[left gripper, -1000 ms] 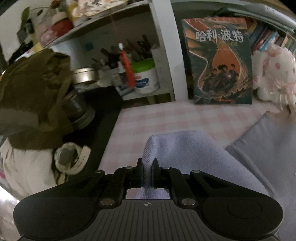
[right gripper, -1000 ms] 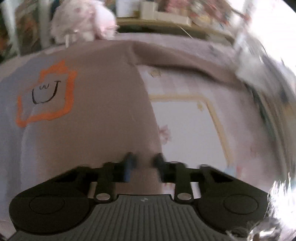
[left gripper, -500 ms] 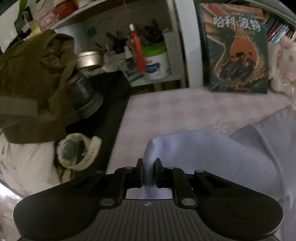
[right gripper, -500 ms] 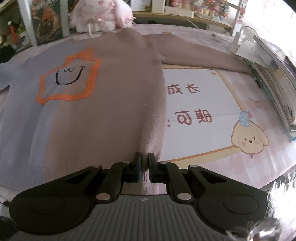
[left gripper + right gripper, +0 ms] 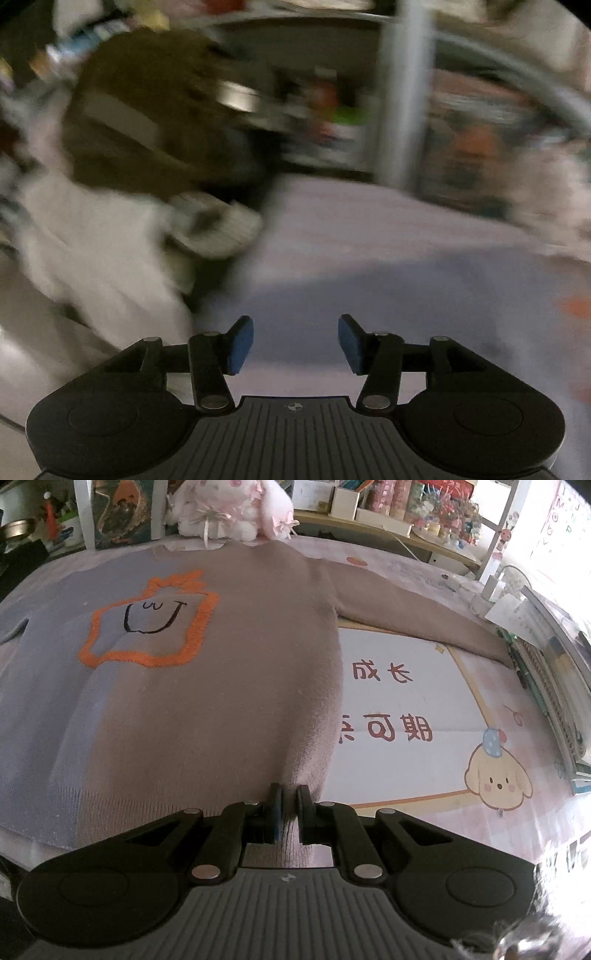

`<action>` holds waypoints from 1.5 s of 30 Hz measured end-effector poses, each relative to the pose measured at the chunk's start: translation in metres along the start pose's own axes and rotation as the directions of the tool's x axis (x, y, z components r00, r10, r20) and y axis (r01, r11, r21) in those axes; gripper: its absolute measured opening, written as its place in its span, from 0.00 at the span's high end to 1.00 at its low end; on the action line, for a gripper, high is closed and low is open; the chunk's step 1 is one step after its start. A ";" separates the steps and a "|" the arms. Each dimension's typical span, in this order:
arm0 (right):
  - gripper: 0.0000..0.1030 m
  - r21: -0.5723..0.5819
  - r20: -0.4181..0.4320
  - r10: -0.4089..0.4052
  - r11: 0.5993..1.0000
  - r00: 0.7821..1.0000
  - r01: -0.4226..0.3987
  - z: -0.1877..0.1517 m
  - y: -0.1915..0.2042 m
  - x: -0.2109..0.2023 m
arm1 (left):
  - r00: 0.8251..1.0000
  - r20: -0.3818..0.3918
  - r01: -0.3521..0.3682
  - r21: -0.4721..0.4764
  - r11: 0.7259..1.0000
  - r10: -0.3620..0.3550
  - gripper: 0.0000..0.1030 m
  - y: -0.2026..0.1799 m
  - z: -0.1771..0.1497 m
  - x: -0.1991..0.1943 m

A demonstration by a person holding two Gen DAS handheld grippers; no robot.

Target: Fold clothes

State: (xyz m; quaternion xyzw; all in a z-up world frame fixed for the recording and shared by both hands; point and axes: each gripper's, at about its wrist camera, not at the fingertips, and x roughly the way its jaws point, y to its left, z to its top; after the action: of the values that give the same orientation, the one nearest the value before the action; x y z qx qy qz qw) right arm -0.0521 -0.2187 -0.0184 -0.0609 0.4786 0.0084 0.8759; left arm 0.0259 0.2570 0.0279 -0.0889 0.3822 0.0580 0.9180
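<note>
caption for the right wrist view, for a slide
Right gripper pinches the hem of a lilac-and-brown sweater spread flat on a pink desk mat, plush bunny behind.

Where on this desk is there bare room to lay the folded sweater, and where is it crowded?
The clearest patch is the printed mat right of the sweater, bordered above by its sleeve and right by stacked books. A smaller strip lies above the sleeve. Crowded: the plush toy at the collar, the back shelves, and the blurred pile on the left.

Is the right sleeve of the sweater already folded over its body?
No, the right sleeve lies stretched out sideways from the sweater.
</note>
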 end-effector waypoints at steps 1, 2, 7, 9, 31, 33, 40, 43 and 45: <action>0.92 0.000 0.001 -0.001 1.000 1.000 0.001 0.000 0.000 0.000 | 0.996 -0.023 0.088 -0.016 0.996 -0.088 0.50 -0.016 -0.014 -0.003; 0.92 0.000 0.002 -0.001 1.000 1.000 0.001 0.000 0.000 0.000 | 0.987 -0.046 0.154 -0.027 0.988 -0.155 0.50 -0.031 -0.026 -0.003; 0.92 -0.002 0.014 -0.008 1.000 1.000 0.008 -0.002 0.002 -0.001 | 0.978 -0.131 0.168 0.025 0.985 -0.163 0.50 -0.097 -0.065 0.017; 0.92 -0.002 0.019 -0.012 1.000 1.000 0.012 -0.003 0.002 -0.001 | 0.985 -0.137 0.106 0.031 0.994 -0.100 0.51 -0.109 -0.070 0.022; 0.92 0.034 0.035 0.001 0.999 0.999 -0.002 -0.008 0.011 -0.004 | 0.991 -0.104 0.102 0.211 0.972 -0.081 0.93 -0.138 -0.093 0.012; 0.92 0.033 0.036 0.004 0.999 0.999 -0.005 -0.008 0.009 -0.004 | 0.992 -0.102 0.100 0.225 0.969 -0.079 0.93 -0.140 -0.094 0.012; 0.92 0.071 0.036 0.001 0.997 0.999 -0.004 -0.006 0.000 -0.001 | 0.990 -0.105 0.112 0.230 0.967 -0.089 0.93 -0.145 -0.092 0.014; 0.92 0.081 0.036 -0.001 0.997 0.999 -0.002 -0.004 -0.002 0.000 | 0.990 -0.105 0.112 0.234 0.966 -0.090 0.93 -0.145 -0.092 0.014; 0.92 0.085 0.036 0.002 0.996 0.999 -0.005 -0.005 -0.003 0.000 | 0.990 -0.105 0.112 0.236 0.965 -0.090 0.93 -0.146 -0.092 0.014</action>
State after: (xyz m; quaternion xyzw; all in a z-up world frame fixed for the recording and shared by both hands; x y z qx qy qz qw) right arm -0.0559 -0.2219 -0.0210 -0.0225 0.4626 -0.0093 0.8862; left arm -0.0027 0.0959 -0.0287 0.0014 0.4240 -0.0401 0.9048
